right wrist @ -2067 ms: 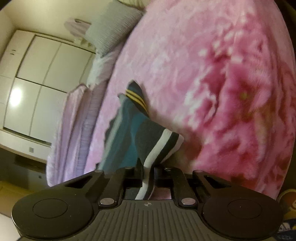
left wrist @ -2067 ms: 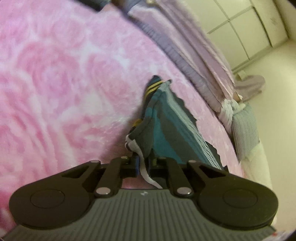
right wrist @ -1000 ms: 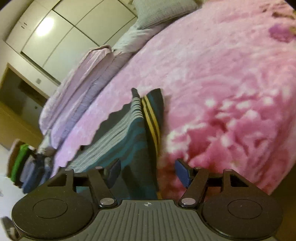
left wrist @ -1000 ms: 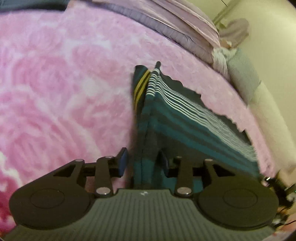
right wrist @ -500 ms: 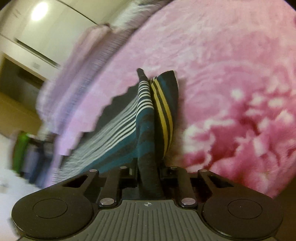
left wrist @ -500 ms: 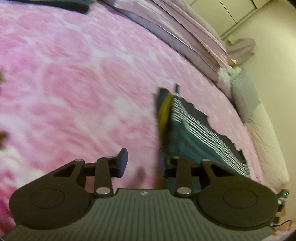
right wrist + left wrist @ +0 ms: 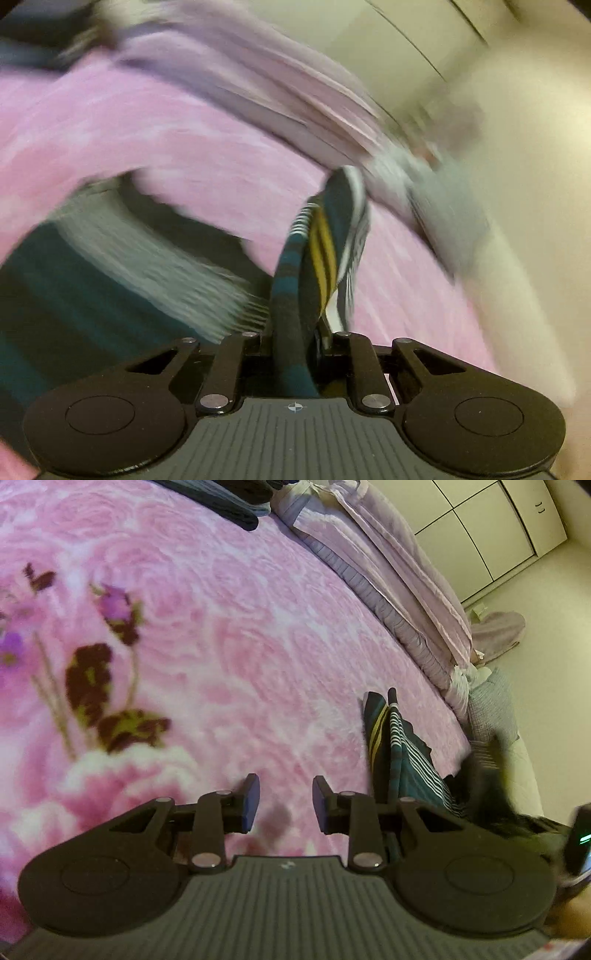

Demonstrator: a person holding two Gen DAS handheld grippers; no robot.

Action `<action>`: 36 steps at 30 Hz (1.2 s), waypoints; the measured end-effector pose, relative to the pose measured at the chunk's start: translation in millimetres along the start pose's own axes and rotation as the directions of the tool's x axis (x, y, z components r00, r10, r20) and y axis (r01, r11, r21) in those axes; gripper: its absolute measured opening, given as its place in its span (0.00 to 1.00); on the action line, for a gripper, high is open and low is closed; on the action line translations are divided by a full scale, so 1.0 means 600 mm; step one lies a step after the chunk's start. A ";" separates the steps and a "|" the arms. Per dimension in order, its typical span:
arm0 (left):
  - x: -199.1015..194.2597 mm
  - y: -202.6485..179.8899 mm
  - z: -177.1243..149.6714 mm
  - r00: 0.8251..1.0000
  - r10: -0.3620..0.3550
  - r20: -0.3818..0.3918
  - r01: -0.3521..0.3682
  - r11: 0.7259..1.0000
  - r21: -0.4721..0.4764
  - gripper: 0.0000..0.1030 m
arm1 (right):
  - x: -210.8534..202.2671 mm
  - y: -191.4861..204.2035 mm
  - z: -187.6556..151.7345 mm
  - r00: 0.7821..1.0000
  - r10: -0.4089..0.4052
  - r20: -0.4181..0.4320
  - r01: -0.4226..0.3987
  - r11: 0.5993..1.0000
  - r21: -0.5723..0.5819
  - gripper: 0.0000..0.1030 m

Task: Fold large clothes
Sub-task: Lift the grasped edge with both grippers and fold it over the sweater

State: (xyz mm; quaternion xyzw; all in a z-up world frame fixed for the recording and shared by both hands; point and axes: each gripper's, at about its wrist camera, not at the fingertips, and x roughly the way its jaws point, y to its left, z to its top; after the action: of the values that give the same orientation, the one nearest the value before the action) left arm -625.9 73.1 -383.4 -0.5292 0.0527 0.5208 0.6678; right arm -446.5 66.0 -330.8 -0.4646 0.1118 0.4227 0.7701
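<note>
The garment is a teal and dark striped piece with thin white stripes and a yellow-striped band. In the left wrist view the striped garment (image 7: pixel 399 753) lies on the pink bed to the right of my left gripper (image 7: pixel 285 805), which is open over bare blanket with nothing between its fingers. In the blurred right wrist view my right gripper (image 7: pixel 295 343) is shut on a folded edge of the striped garment (image 7: pixel 291 288), which rises from the jaws. More of the cloth spreads to the left.
A pink floral blanket (image 7: pixel 184 646) covers the bed. A folded lilac quilt (image 7: pixel 399 590) and a grey pillow (image 7: pixel 491 701) lie along the far side. Dark folded clothes (image 7: pixel 229 502) sit at the top. White wardrobe doors (image 7: pixel 491 528) stand behind.
My left gripper opened, let go of the garment and swung left over bare blanket. My right gripper opened briefly, then shut on the garment's edge again and is now moving fast.
</note>
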 end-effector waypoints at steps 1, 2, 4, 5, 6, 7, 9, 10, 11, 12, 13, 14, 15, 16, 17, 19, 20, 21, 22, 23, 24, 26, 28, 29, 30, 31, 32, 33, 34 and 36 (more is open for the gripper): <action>-0.004 0.001 -0.001 1.000 0.002 0.000 -0.002 1.000 0.001 0.25 | 0.001 0.038 -0.001 1.000 0.016 0.005 -0.016 0.999 -0.039 0.15; -0.007 0.001 -0.004 1.000 0.004 -0.001 -0.004 1.000 -0.001 0.25 | 0.007 0.080 -0.004 0.999 0.037 0.000 -0.037 0.997 -0.074 0.19; -0.013 0.003 -0.009 1.000 0.004 -0.002 -0.004 1.000 -0.011 0.25 | 0.022 0.138 -0.024 0.997 0.061 -0.038 -0.066 0.989 -0.135 0.29; -0.016 0.002 -0.012 1.000 0.006 -0.002 -0.006 1.000 -0.009 0.25 | 0.024 0.152 -0.038 1.000 0.015 -0.012 -0.017 0.988 -0.154 0.30; -0.018 0.001 -0.014 1.000 0.013 -0.001 -0.013 1.000 -0.003 0.25 | 0.016 0.157 -0.047 1.000 -0.001 0.010 0.002 0.987 -0.162 0.31; -0.020 -0.004 -0.017 1.000 0.027 -0.001 -0.027 1.000 0.005 0.25 | 0.005 0.154 -0.052 1.000 0.015 0.012 -0.013 0.987 -0.161 0.32; -0.024 -0.021 -0.019 0.999 0.040 0.001 -0.040 0.999 0.028 0.26 | -0.021 0.129 -0.052 0.991 0.129 0.022 -0.125 0.985 -0.119 0.36; -0.025 -0.032 -0.018 0.999 0.032 0.002 -0.032 0.998 0.044 0.26 | -0.040 0.103 -0.056 0.978 0.207 0.037 -0.203 0.975 -0.087 0.37; -0.026 -0.049 -0.018 1.000 0.011 0.004 -0.012 0.998 0.065 0.26 | -0.061 0.069 -0.062 0.954 0.296 0.057 -0.294 0.955 -0.041 0.37; -0.024 -0.063 -0.016 1.000 -0.010 0.002 0.010 0.997 0.082 0.26 | -0.078 0.037 -0.068 0.931 0.354 0.090 -0.356 0.934 0.013 0.37; -0.022 -0.078 -0.015 1.000 -0.024 -0.003 0.024 0.995 0.098 0.26 | -0.096 0.000 -0.077 0.910 0.393 0.135 -0.404 0.912 0.069 0.37; -0.018 -0.094 -0.014 0.999 -0.037 -0.009 0.038 0.993 0.115 0.26 | -0.109 -0.043 -0.089 0.885 0.428 0.181 -0.453 0.883 0.127 0.37; -0.010 -0.115 -0.012 0.998 -0.055 -0.019 0.057 0.989 0.139 0.26 | -0.111 -0.081 -0.099 0.867 0.447 0.221 -0.486 0.855 0.179 0.37; -0.001 -0.132 -0.011 0.997 -0.071 -0.028 0.074 0.985 0.157 0.26 | -0.106 -0.122 -0.112 0.858 0.445 0.256 -0.503 0.829 0.244 0.37; 0.011 -0.151 -0.011 0.995 -0.087 -0.041 0.093 0.981 0.172 0.26 | -0.097 -0.154 -0.115 0.861 0.430 0.272 -0.501 0.813 0.298 0.37; 0.045 -0.188 -0.012 0.987 -0.134 -0.091 0.149 0.972 0.182 0.29 | -0.056 -0.216 -0.140 0.882 0.382 0.275 -0.468 0.778 0.419 0.37; 0.066 -0.204 -0.013 0.979 -0.164 -0.124 0.184 0.968 0.173 0.29 | -0.020 -0.244 -0.153 0.899 0.368 0.238 -0.439 0.752 0.493 0.37; 0.090 -0.219 -0.015 0.971 -0.182 -0.155 0.206 0.966 0.154 0.30 | 0.014 -0.267 -0.171 0.906 0.375 0.198 -0.418 0.711 0.565 0.37; 0.111 -0.231 -0.016 0.963 -0.197 -0.184 0.224 0.965 0.140 0.30 | 0.054 -0.288 -0.191 0.908 0.389 0.156 -0.391 0.656 0.645 0.37; 0.133 -0.241 -0.017 0.953 -0.219 -0.210 0.248 0.960 0.127 0.31 | 0.076 -0.299 -0.208 0.906 0.404 0.128 -0.373 0.618 0.692 0.37; 0.158 -0.250 -0.017 0.944 -0.231 -0.236 0.261 0.959 0.108 0.32 | 0.108 -0.311 -0.226 0.900 0.424 0.104 -0.356 0.573 0.738 0.37; 0.201 -0.266 -0.019 0.932 -0.225 -0.286 0.260 0.961 0.092 0.32 | 0.167 -0.331 -0.253 0.872 0.481 0.087 -0.343 0.476 0.810 0.37; 0.233 -0.279 -0.020 0.931 -0.194 -0.309 0.237 0.966 0.107 0.33 | 0.210 -0.334 -0.267 0.840 0.534 0.094 -0.339 0.383 0.859 0.37; 0.243 -0.284 -0.020 0.930 -0.183 -0.318 0.232 0.965 0.123 0.33 | 0.218 -0.347 -0.282 0.825 0.553 0.112 -0.351 0.348 0.869 0.37; 0.252 -0.289 -0.020 0.930 -0.173 -0.324 0.225 0.965 0.132 0.33 | 0.223 -0.347 -0.283 0.812 0.570 0.126 -0.361 0.321 0.876 0.37; 0.257 -0.291 -0.018 0.930 -0.169 -0.327 0.224 0.965 0.136 0.33 | 0.228 -0.345 -0.281 0.803 0.582 0.128 -0.361 0.306 0.881 0.37; 0.260 -0.294 -0.016 0.930 -0.167 -0.328 0.224 0.964 0.143 0.33 | 0.228 -0.344 -0.280 0.803 0.583 0.125 -0.360 0.306 0.881 0.37; 0.264 -0.296 -0.016 0.929 -0.165 -0.330 0.224 0.963 0.149 0.33 | 0.230 -0.345 -0.279 0.806 0.579 0.121 -0.362 0.320 0.876 0.37; 0.267 -0.298 -0.016 0.928 -0.167 -0.334 0.228 0.962 0.150 0.33 | 0.231 -0.345 -0.274 0.808 0.578 0.114 -0.363 0.336 0.869 0.37; 0.275 -0.302 -0.016 0.922 -0.179 -0.343 0.243 0.958 0.153 0.33 | 0.242 -0.344 -0.270 0.806 0.583 0.099 -0.362 0.354 0.863 0.36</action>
State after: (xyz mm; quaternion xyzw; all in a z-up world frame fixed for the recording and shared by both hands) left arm -410.5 190.1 -372.1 -0.5433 0.1551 0.3433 0.7503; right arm -165.3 -29.4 -372.7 -0.0176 0.5198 0.4604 0.7194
